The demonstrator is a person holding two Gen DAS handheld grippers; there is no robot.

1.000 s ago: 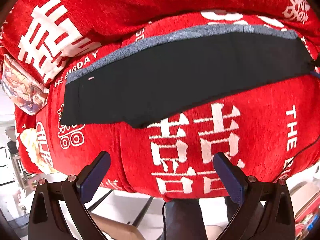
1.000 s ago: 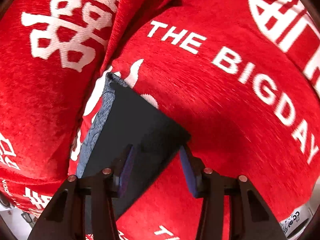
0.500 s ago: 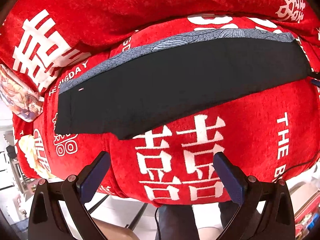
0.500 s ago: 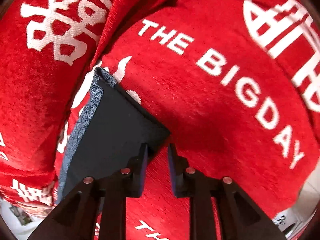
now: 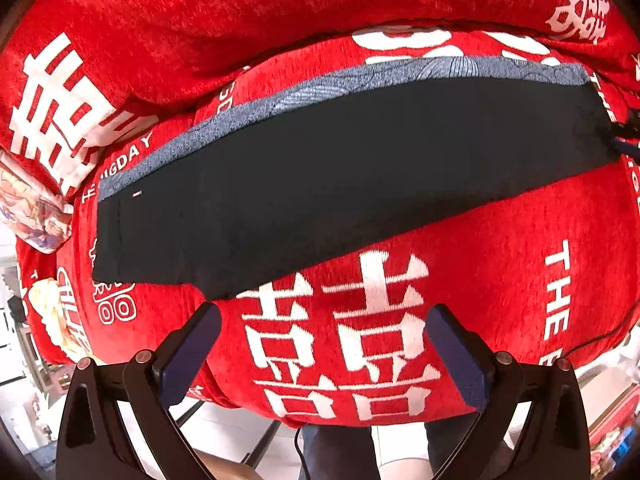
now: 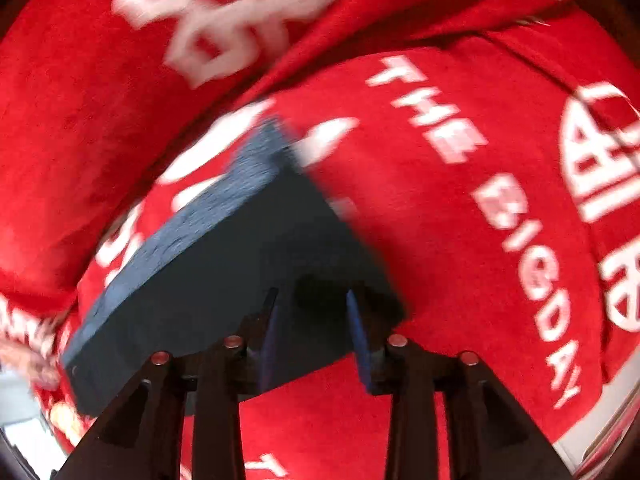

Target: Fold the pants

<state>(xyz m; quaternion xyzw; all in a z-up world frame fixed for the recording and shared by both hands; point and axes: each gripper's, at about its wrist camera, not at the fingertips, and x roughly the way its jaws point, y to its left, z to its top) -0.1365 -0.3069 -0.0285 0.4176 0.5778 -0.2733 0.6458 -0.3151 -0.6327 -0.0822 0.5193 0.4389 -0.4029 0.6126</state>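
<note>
The pants (image 5: 340, 184) lie long from side to side on the red blanket (image 5: 480, 264), and the right gripper (image 6: 314, 304) pinches the leg end while the left gripper (image 5: 320, 344), wide open and empty, waits near the waist end.

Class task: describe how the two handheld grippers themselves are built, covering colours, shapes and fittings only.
The left gripper and the right gripper look alike: black angular linkage arms joined by round silver rivets, each carrying two flat fingers faced with dark blue pads. No markings or sleeves show on either.
</note>
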